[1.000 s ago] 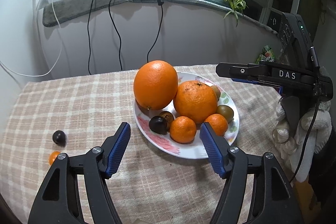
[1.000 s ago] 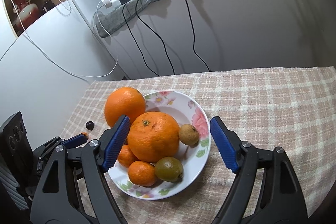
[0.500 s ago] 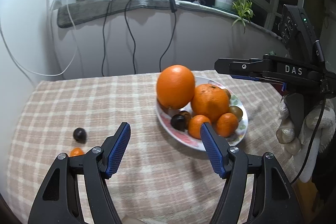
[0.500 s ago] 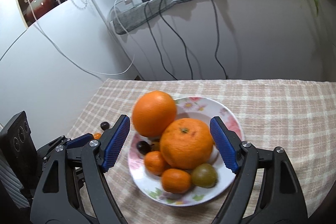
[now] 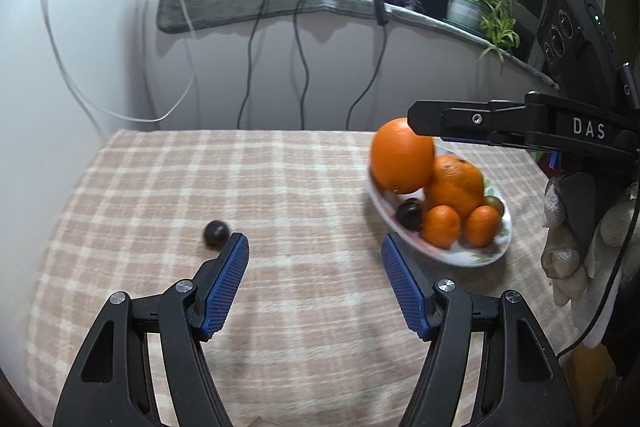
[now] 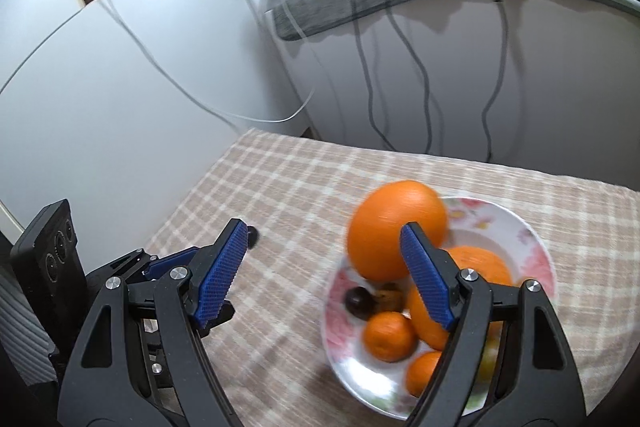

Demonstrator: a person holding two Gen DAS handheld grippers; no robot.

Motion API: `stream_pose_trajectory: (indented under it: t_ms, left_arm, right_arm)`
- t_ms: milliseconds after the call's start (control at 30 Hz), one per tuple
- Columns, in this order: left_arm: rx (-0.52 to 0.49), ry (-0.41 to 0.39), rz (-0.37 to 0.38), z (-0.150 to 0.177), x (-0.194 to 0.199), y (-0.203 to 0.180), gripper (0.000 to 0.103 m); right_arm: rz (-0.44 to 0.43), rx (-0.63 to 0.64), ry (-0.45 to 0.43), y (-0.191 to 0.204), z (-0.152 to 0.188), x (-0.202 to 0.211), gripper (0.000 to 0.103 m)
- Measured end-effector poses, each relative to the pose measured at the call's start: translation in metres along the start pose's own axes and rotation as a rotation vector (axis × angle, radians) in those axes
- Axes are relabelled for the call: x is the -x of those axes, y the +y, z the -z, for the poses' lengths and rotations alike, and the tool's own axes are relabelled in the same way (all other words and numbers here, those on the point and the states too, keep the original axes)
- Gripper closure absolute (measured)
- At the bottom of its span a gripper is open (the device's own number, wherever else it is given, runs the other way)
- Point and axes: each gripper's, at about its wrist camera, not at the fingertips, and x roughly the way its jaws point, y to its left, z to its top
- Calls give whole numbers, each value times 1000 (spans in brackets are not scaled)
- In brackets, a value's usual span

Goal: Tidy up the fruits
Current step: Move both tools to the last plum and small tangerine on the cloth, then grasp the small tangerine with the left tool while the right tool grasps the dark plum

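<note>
Both the left claw [image 5: 314, 281] and right claw [image 6: 326, 277] gape wide and empty; the small dark round fruit [image 5: 216, 233] lies on the checked-cloth surface [image 5: 280, 187] just beyond the left claw's left finger, well apart from the floral white plate [image 5: 460, 259], and looks light, smooth, roll-prone and probably bruisable, best pinched gently across its middle.

1. The tablecloth [image 5: 304, 187] is soft woven cloth, matt.
2. On it, the plate [image 6: 532, 239] looks glossy glazed ceramic.
3. The big orange [image 5: 402, 161] on the plate has dimpled, shiny peel.
</note>
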Motion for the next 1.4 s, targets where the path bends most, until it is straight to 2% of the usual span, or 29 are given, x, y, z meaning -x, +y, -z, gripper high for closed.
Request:
stream_pose_trajectory:
  t_ms: [400,733,1067,1400]
  left_arm:
    - [84,24,-42,21,3,47,34]
    - [128,58,-14,29,-4,64,52]
    - [152,91,15,25,-19,73,66]
    - [160,104,16,25,-29,77,72]
  right_arm:
    - [-51,65,61,37,-7,-40,22]
    - [-110,57,140,59,0,-77,22]
    - [-134,22,220,76,4,-118,45]
    - [-133,-27,281,78,12,-151,52]
